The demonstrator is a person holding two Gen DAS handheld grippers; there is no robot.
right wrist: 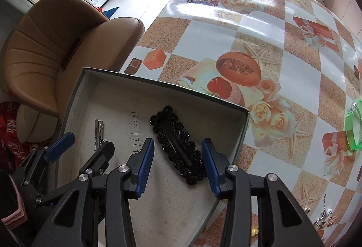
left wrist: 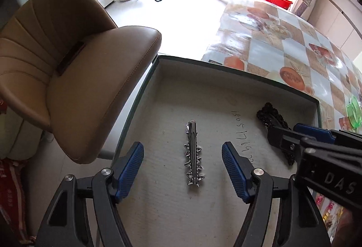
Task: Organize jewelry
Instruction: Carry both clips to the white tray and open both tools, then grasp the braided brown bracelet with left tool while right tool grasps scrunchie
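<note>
1. The left gripper [left wrist: 182,170] is standing wide open over the box [left wrist: 237,70], its blue pads [left wrist: 130,170] apart on either side of the silver clip [left wrist: 192,155] and not touching it. The clip is lying flat on the box floor, nearer the left wall, its long axis running away from the camera.
2. The right gripper [right wrist: 178,165] is hanging over the black clip [right wrist: 178,148], jaws partly open. The clip is lying at a slant between the pads [right wrist: 144,167]; whether they are touching it I cannot tell, but they do not look to be pressing on it. It is resting near the box's right wall [right wrist: 245,124].
3. Both clips seem to be placed, so the step in hand looks like letting go and clearing out.
4. Doing it well: lifting each gripper straight up, jaws kept apart, so no pad is dragging a clip across the floor.
5. The two grippers are sitting close together above the box; raising one first should be avoiding a knock.
6. More jewelry is waiting on the tabletop: a green bangle [right wrist: 353,127] at the right edge and small pieces [right wrist: 323,219] at the near right.
</note>
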